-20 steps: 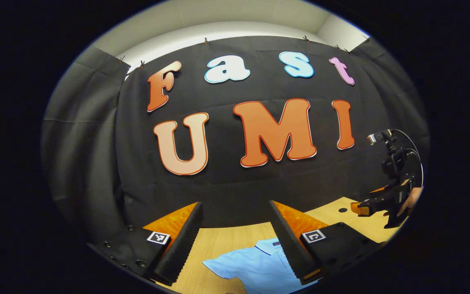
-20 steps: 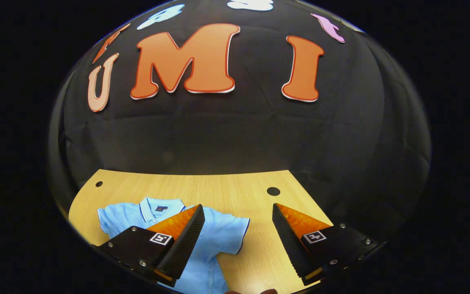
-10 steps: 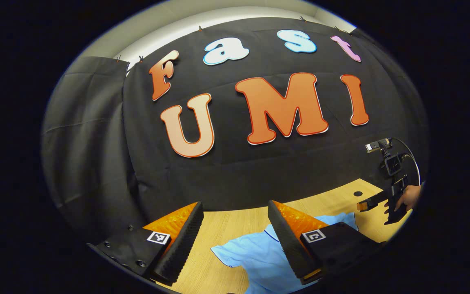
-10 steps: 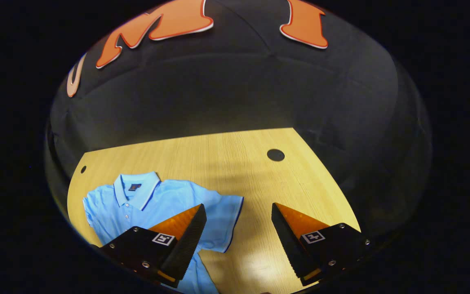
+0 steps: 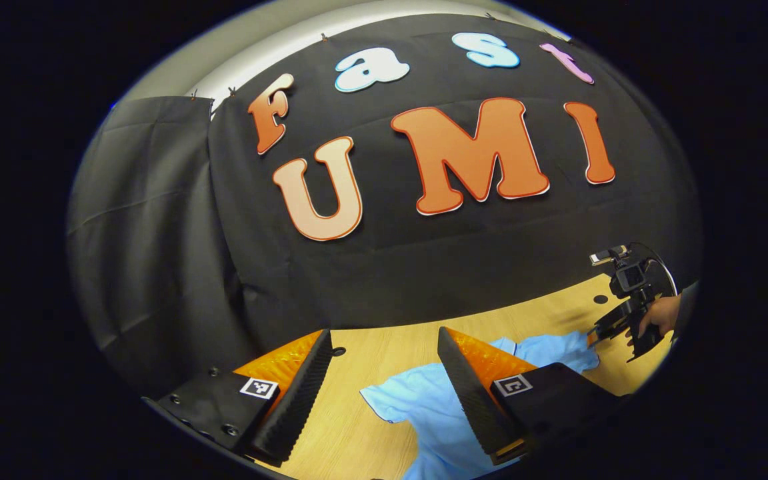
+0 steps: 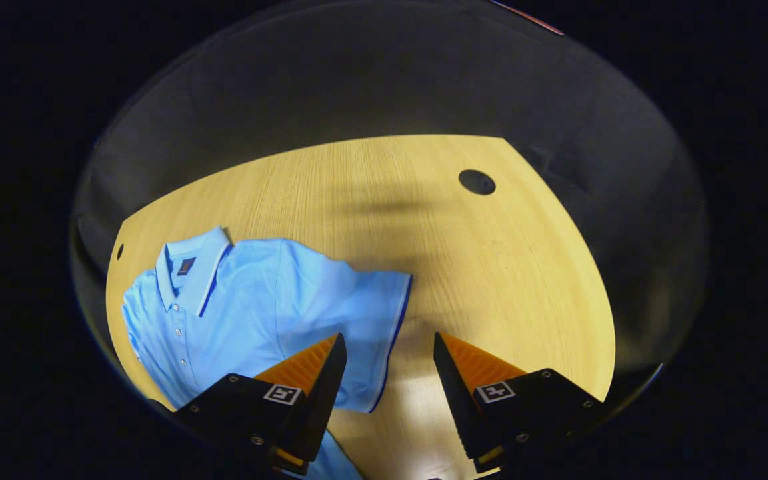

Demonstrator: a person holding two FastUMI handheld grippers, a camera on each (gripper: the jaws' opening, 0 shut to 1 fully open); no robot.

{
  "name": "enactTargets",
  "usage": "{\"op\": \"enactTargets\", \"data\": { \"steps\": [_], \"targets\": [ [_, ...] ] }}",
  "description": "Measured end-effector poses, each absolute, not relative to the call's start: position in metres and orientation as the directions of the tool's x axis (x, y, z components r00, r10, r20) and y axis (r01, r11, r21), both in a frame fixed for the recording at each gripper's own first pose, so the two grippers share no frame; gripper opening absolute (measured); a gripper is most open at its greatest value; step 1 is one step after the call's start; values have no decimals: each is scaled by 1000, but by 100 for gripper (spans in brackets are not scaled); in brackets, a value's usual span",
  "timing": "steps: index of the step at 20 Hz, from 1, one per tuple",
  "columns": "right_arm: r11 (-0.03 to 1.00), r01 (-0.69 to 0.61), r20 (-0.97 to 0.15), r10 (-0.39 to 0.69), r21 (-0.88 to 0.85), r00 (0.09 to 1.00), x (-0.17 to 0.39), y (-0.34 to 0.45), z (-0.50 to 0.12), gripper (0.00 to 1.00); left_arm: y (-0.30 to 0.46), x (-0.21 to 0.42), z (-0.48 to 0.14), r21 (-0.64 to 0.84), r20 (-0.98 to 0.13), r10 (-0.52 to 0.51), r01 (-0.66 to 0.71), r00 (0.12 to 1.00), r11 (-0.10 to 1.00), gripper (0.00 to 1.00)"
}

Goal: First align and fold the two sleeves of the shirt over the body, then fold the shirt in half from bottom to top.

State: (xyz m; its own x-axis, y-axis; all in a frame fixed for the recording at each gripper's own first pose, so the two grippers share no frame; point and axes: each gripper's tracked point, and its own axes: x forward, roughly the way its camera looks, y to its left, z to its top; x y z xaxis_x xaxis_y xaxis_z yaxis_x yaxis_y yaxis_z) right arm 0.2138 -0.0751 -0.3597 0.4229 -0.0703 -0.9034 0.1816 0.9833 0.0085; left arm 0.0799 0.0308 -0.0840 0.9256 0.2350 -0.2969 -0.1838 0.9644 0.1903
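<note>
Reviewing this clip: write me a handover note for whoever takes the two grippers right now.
Left gripper: jaws open, nothing between them, held above the table near the shirt's sleeve on that side.
Right gripper: jaws open, nothing held, poised over the blue-trimmed cuff of the other sleeve; the left gripper view shows a hand holding it low by that sleeve.
Shirt: light blue polo, lying flat and face up on the wooden table, collar toward the booth wall.
Done: nothing folded.
Left: fold both sleeves over the body, then fold bottom to top.
</note>
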Motion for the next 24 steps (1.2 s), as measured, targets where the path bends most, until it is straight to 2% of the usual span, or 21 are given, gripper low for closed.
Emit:
{"op": "enactTargets", "data": {
  "steps": [1, 2, 7, 11, 12, 13, 14, 17, 24],
  "targets": [
    [983, 183, -912, -71, 5, 405, 213, -73, -365, 72, 32, 78, -86, 194, -302, 244, -191, 922, 962, 100],
    [983, 185, -919, -67, 6, 389, 212, -70, -370, 75, 34, 77, -86, 199, -306, 252, -197, 918, 960, 100],
    [976, 216, -940, -67, 7, 334, 211, -68, -380, 58, 39, 70, -87, 211, -313, 282, -223, 907, 952, 100],
    [973, 231, -938, -66, 16, 340, 217, -66, -379, 39, 38, 64, -88, 212, -315, 293, -234, 903, 949, 100],
    [973, 232, -938, -66, 16, 341, 216, -65, -378, 39, 37, 62, -87, 213, -314, 295, -236, 902, 948, 99],
    [972, 235, -938, -64, 19, 341, 217, -63, -379, 17, 38, 61, -86, 215, -312, 297, -238, 903, 947, 100],
    [968, 248, -939, -63, 24, 337, 217, -62, -380, 20, 38, 60, -84, 216, -308, 300, -241, 903, 946, 100],
    [945, 309, -945, -2, 105, 327, 220, -60, -377, 6, 39, 52, -79, 219, -297, 310, -251, 903, 943, 100],
    [921, 275, -892, 137, 275, 431, 235, -40, -336, 4, 49, 34, -75, 223, -288, 352, -295, 891, 929, 100]
  ]
}}
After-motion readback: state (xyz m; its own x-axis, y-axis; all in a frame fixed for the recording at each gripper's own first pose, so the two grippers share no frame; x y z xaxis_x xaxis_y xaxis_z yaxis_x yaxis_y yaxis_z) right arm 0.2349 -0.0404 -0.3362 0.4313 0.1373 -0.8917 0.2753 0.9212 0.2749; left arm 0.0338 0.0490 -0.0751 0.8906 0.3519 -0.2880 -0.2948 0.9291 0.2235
